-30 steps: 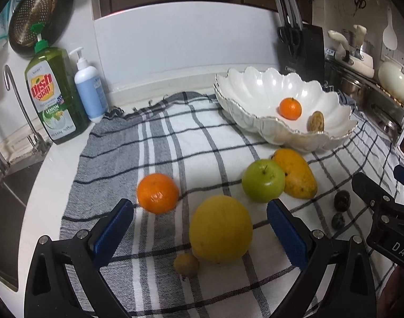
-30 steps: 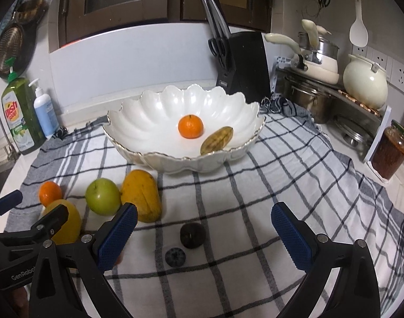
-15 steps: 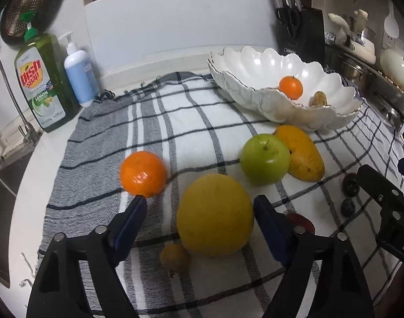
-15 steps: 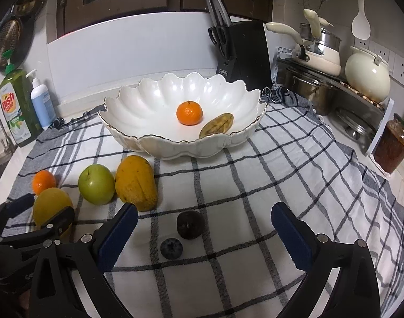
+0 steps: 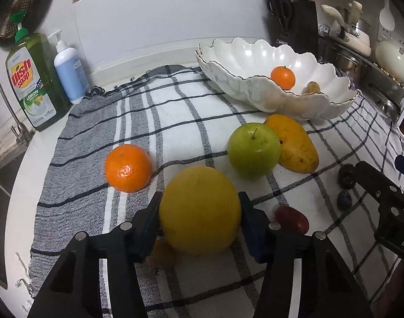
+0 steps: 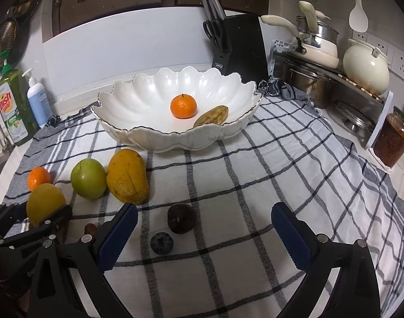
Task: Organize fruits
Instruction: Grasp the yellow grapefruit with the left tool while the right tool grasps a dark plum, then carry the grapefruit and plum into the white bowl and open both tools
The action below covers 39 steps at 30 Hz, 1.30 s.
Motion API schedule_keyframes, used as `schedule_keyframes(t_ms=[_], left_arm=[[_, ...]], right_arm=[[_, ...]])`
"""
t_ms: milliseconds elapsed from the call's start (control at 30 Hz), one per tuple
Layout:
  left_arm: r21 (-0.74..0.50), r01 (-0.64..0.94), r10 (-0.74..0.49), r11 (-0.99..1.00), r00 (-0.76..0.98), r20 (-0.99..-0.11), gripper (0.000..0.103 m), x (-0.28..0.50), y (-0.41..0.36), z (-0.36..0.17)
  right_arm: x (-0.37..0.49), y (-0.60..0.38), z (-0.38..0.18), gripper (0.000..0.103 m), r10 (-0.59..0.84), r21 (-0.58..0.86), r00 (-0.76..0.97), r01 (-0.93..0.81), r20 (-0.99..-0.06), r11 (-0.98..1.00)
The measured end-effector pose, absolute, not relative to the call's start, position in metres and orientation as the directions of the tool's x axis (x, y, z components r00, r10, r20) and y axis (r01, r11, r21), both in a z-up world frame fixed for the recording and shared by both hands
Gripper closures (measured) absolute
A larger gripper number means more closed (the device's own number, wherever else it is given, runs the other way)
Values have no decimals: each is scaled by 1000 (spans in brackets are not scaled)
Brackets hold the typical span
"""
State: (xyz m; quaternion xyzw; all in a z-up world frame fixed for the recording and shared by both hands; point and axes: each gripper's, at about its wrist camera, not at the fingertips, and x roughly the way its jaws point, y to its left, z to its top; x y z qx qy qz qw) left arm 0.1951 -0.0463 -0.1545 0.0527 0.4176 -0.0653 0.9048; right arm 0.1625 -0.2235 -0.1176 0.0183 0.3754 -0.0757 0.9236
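Fruit lies scattered on the checked cloth [image 5: 175, 122] spread over the worktop, and in the left wrist view the left gripper [image 5: 199, 220] brackets the big yellow citrus [image 5: 200, 209] near the cloth's front edge. Its jaws have just been closing, and the blue pads now sit against both flanks of the fruit at its widest part, which I judge a sound hold for lifting something so round. A tangerine [image 5: 128, 167] sits just beside it toward the cloth's left edge; the green apple [image 5: 253, 149] touches the mango [image 5: 294, 145] farther in. The scalloped white bowl [image 5: 255, 90] waits at the cloth's back right, likely the destination, since one small tangerine already rests inside.

From the right wrist view, the right gripper [image 6: 202, 235] hovers with jaws wide and nothing between them, above a blueberry [image 6: 161, 243] and a dark round fruit [image 6: 181, 218] near the front edge. It seems parked there, ready for those small pieces.
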Motion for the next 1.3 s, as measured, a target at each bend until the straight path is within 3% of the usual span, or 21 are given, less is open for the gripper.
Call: schedule_keyframes(t_ms=[200, 367, 700, 767, 900, 1300], left_arm=[[32, 157, -77, 987, 641, -764, 49, 191, -46, -154], [25, 147, -76, 989, 639, -766, 49, 190, -46, -154], [-3, 130, -86, 991, 635, -768, 49, 194, -39, -153], [-4, 125, -83, 992, 635, -768, 49, 195, -37, -153], [-8, 122, -85, 992, 636, -767, 49, 194, -36, -152], [-16, 127, -96, 992, 656, -749, 49, 191, -36, -135]], right_arm=[[161, -222, -122, 3, -100, -13, 704, 128, -703, 992], [166, -226, -129, 24, -90, -5, 688, 126, -720, 992], [184, -220, -141, 46, -54, 2, 647, 86, -761, 996], [186, -219, -144, 59, -49, 4, 637, 82, -769, 997], [188, -217, -147, 74, -12, 30, 622, 57, -783, 998], [179, -213, -125, 75, 6, 44, 664, 41, -748, 998]])
